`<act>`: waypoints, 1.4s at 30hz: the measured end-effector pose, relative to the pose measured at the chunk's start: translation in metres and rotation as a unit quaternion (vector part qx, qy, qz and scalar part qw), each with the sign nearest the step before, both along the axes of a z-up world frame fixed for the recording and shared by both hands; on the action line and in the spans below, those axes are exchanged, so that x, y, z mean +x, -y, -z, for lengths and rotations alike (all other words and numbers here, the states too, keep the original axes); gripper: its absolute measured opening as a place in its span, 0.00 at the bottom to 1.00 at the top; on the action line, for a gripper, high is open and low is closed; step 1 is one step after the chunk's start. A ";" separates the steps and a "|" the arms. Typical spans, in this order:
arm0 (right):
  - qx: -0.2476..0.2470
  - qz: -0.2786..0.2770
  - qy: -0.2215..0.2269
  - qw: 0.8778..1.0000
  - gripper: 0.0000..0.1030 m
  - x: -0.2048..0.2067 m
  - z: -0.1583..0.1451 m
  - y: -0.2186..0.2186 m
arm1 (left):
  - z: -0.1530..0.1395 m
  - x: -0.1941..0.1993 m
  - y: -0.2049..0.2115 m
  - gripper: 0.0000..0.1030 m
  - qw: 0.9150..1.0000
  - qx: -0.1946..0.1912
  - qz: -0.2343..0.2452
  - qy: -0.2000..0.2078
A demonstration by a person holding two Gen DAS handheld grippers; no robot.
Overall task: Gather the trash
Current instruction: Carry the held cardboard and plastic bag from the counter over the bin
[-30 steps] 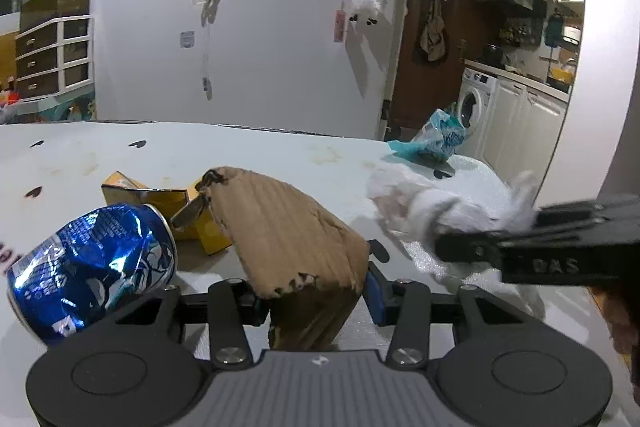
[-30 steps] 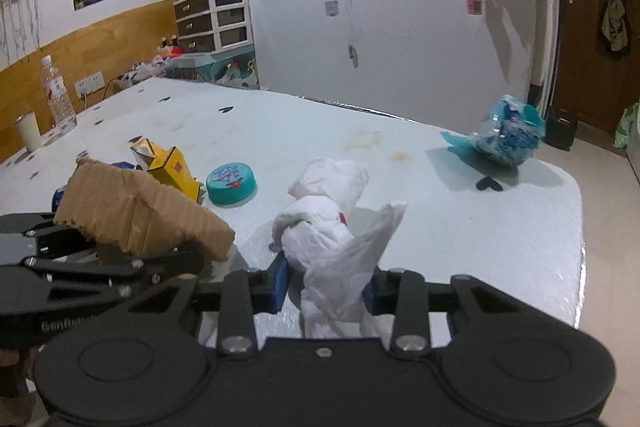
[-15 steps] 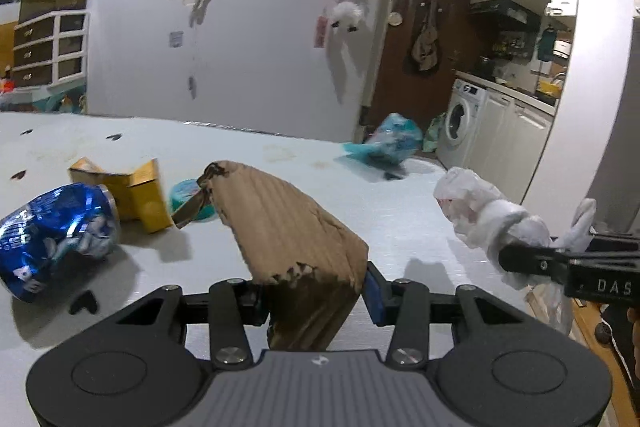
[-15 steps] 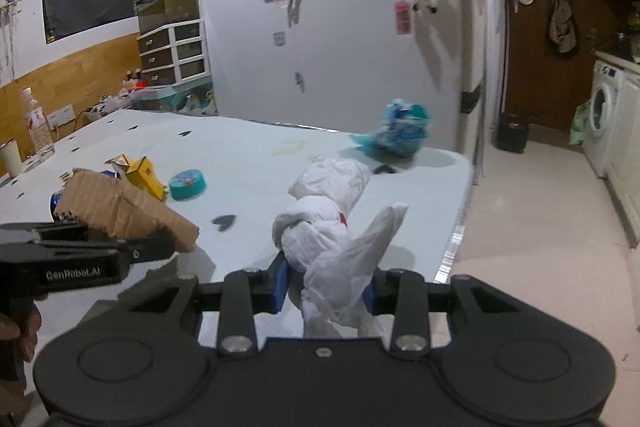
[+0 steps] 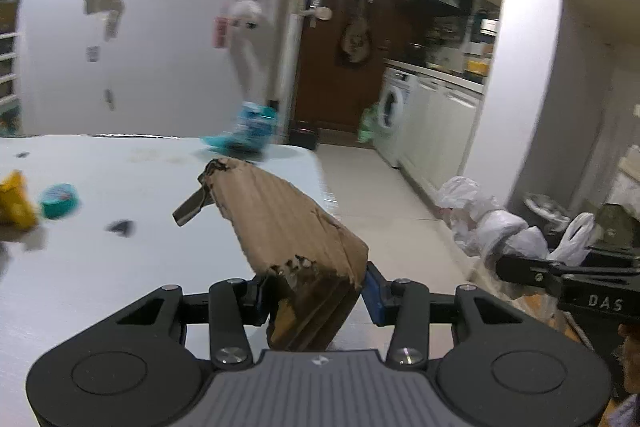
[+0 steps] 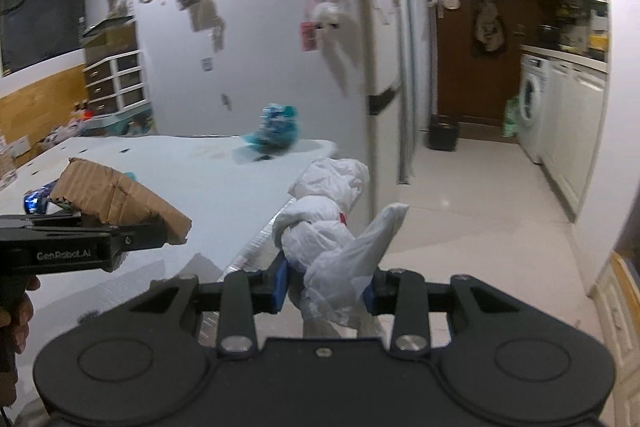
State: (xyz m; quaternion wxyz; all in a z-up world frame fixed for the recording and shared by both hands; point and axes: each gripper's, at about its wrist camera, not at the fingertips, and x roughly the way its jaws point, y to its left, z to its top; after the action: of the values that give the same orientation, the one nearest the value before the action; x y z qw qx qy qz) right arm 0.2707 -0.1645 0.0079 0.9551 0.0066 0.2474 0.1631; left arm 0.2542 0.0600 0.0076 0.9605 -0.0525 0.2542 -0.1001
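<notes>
My left gripper [image 5: 314, 297] is shut on a torn piece of brown cardboard [image 5: 280, 219] and holds it over the white table's [image 5: 100, 267] right end. My right gripper [image 6: 324, 287] is shut on a crumpled white plastic bag [image 6: 328, 223] and holds it in the air past the table's edge, over the floor. The left gripper with the cardboard [image 6: 120, 195] shows at the left of the right wrist view. The right gripper with the bag [image 5: 492, 227] shows at the right of the left wrist view.
On the table lie a blue crumpled wrapper [image 5: 250, 135], a teal lid [image 5: 60, 201], a yellow carton [image 5: 14, 199] and a blue can [image 6: 38, 199]. A round bin [image 5: 546, 209] stands on the floor at the right. Cabinets and a washing machine [image 5: 390, 107] line the right wall.
Both grippers have swung right with their loads, from over the table toward its right end and the kitchen floor. The can and carton have slid out to the left of the left wrist view.
</notes>
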 end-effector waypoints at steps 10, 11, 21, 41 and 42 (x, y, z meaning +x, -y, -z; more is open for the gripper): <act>0.019 0.062 -0.009 0.998 0.36 -0.033 0.017 0.075 | 0.009 -0.007 0.077 0.44 0.998 0.013 0.057 -0.012; 0.020 0.069 -0.011 0.997 0.36 -0.035 0.021 0.082 | 0.010 -0.008 0.084 0.44 0.998 0.015 0.062 -0.014; 0.024 0.131 -0.074 0.988 0.36 -0.037 0.085 0.136 | 0.058 0.002 0.163 0.44 0.990 0.038 0.112 -0.081; 0.024 0.153 -0.282 0.947 0.36 0.040 0.231 0.169 | 0.221 0.092 0.198 0.44 0.949 0.063 0.112 -0.288; 0.019 0.148 -0.293 0.944 0.36 0.043 0.238 0.167 | 0.228 0.095 0.195 0.44 0.946 0.060 0.106 -0.299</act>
State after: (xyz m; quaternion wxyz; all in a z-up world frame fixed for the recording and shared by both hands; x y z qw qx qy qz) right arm 0.3135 -0.3317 -0.2298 0.8535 0.1086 0.5094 0.0159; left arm 0.3490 -0.1346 -0.2203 0.8255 0.0054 0.5396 -0.1657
